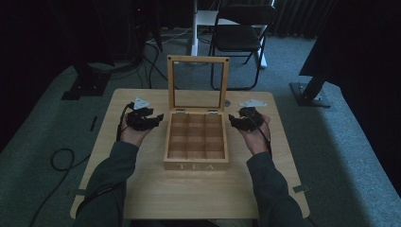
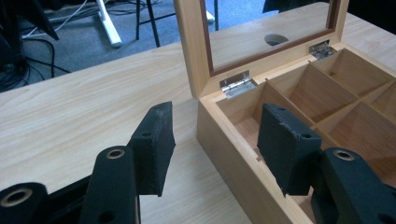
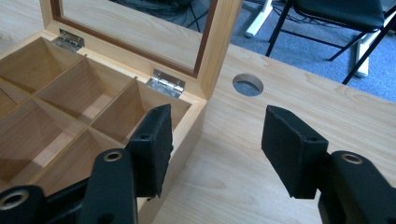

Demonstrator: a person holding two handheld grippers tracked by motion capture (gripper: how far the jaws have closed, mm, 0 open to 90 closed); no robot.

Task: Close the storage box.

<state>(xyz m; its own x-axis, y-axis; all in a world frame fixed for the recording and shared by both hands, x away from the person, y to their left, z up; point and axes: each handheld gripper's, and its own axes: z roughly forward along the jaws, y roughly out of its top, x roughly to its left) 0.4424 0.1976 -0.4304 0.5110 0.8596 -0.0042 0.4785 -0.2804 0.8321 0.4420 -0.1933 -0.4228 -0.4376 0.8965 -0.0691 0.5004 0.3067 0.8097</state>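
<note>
The tea box (image 1: 196, 142) was pale, smooth wood with a matt finish, its raised lid (image 1: 197, 84) glazed with clear glass and hung on shiny metal hinges (image 3: 166, 83). The table (image 1: 151, 189) looked like light wood-grain laminate, and the gripper pads (image 2: 152, 144) were matt, slightly rough black foam.

Both grippers are matte black, chunky little things. The left gripper (image 1: 150, 117) and the right gripper (image 1: 236, 119) each carry a pale grey three-cornered plate on top and trail a thin black cable down past the wrist. Up close the pads (image 2: 154, 142) are flat black foam-like blocks with slightly scuffed edges, each with a small hole in its side, bolted to black arms that have brass-coloured ringed holes. The person wears dark grey-green long sleeves (image 1: 111, 175).
</note>
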